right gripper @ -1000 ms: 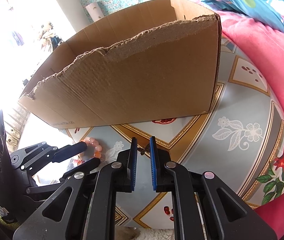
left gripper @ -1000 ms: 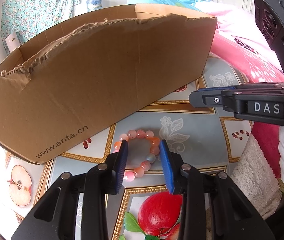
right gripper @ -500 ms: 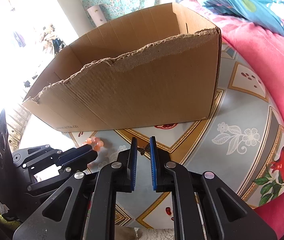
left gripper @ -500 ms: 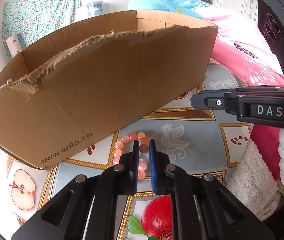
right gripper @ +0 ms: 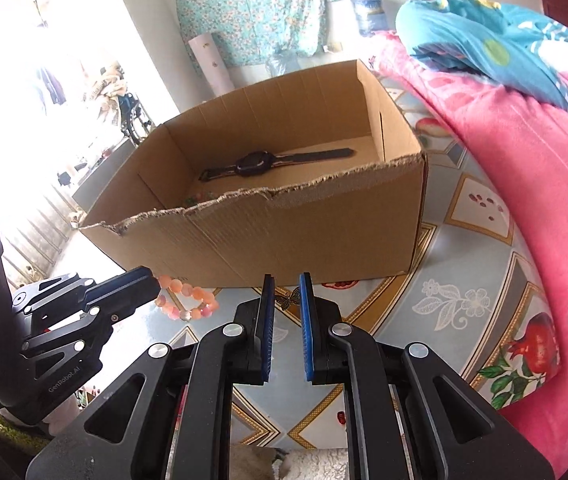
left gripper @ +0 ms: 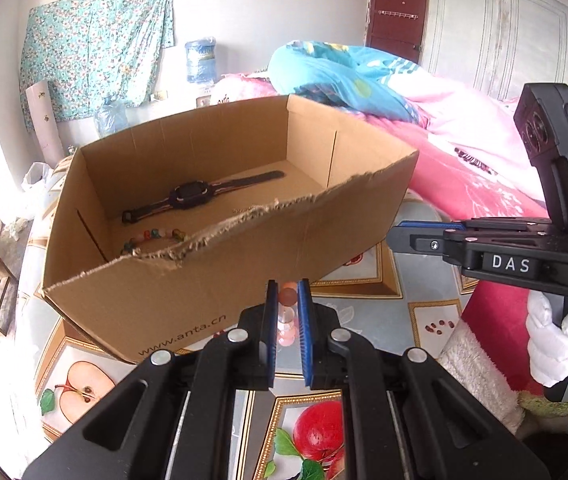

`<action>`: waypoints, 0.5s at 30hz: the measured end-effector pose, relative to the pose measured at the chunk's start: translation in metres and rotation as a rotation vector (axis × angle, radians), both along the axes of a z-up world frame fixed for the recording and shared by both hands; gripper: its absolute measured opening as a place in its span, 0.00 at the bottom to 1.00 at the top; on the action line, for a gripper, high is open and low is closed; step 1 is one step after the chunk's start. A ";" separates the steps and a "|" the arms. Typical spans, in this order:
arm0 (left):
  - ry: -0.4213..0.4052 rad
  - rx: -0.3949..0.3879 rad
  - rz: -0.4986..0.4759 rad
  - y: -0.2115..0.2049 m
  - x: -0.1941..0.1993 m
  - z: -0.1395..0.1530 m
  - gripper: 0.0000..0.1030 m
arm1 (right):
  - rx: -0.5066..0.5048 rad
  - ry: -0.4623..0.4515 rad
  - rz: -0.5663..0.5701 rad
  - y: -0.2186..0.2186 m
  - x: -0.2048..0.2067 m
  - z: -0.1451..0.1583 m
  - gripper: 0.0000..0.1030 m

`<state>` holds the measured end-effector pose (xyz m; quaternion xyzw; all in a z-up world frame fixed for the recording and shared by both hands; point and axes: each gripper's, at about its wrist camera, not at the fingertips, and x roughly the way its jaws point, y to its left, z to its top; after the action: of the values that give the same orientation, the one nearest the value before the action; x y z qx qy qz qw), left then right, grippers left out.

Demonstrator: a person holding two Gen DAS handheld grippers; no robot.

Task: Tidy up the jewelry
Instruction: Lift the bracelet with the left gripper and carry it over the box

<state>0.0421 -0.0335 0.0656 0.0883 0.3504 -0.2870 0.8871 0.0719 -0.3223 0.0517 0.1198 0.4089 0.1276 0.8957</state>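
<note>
Left gripper: clenched on the pink bead bracelet, beads pinched between its blue pads. From the right wrist view the bracelet hangs as a loop from the fingertips, lifted clear of the tablecloth, in front of the near wall of the cardboard box.

Right gripper: nearly closed, a narrow gap between its blue pads, nothing held. It hovers over the tablecloth in front of the box, to the right of the left gripper. A white-gloved hand grips its handle.

Cardboard box: open-topped, near wall torn along its upper edge, printed "www.anta.cn". It stands on the fruit-patterned tablecloth.

Contents of box: a dark wristwatch, strap laid out flat along the floor toward the far wall; a multicoloured bead strand on the floor nearer the torn wall, partly hidden by that wall.

Surroundings: pink blanket beside the table at right; floral cloth hung on the far wall; water jug below it.
</note>
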 end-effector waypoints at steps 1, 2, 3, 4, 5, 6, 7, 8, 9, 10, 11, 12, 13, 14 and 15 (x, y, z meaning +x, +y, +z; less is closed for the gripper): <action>-0.006 -0.012 -0.005 0.001 -0.002 0.006 0.09 | 0.006 -0.014 0.000 -0.002 -0.002 0.005 0.10; -0.010 -0.023 -0.011 0.002 -0.004 0.012 0.09 | 0.014 -0.030 0.002 -0.003 -0.005 0.010 0.10; -0.017 -0.030 -0.016 0.001 -0.005 0.018 0.09 | 0.023 -0.046 0.004 -0.005 -0.008 0.015 0.10; -0.024 -0.039 -0.021 0.001 -0.007 0.025 0.09 | 0.031 -0.062 0.008 -0.006 -0.011 0.019 0.10; -0.028 -0.051 -0.027 0.001 -0.009 0.032 0.09 | 0.039 -0.073 0.015 -0.008 -0.011 0.024 0.10; -0.032 -0.062 -0.034 0.002 -0.011 0.038 0.09 | 0.047 -0.082 0.022 -0.009 -0.012 0.028 0.10; -0.037 -0.072 -0.038 0.002 -0.012 0.044 0.09 | 0.051 -0.089 0.029 -0.010 -0.012 0.033 0.10; -0.041 -0.087 -0.042 0.003 -0.012 0.052 0.09 | 0.054 -0.096 0.039 -0.011 -0.012 0.038 0.10; -0.043 -0.108 -0.046 0.004 -0.012 0.059 0.09 | 0.055 -0.106 0.049 -0.011 -0.011 0.043 0.10; -0.046 -0.129 -0.051 0.004 -0.010 0.067 0.09 | 0.051 -0.118 0.056 -0.009 -0.009 0.049 0.10; -0.049 -0.145 -0.056 0.004 -0.008 0.075 0.09 | 0.048 -0.132 0.064 -0.009 -0.008 0.055 0.10; -0.053 -0.158 -0.058 0.000 -0.003 0.082 0.09 | 0.049 -0.147 0.071 -0.010 -0.006 0.061 0.10; -0.056 -0.169 -0.060 -0.002 0.001 0.088 0.09 | 0.051 -0.163 0.076 -0.012 -0.004 0.068 0.10; -0.058 -0.178 -0.061 -0.002 0.006 0.094 0.09 | 0.056 -0.176 0.084 -0.013 0.001 0.072 0.10; -0.063 -0.183 -0.061 -0.003 0.011 0.099 0.09 | 0.061 -0.188 0.094 -0.014 0.006 0.078 0.10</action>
<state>0.0533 -0.0362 0.1644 0.0266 0.2917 -0.3417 0.8930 0.0776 -0.3363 0.1297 0.1151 0.3242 0.1923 0.9191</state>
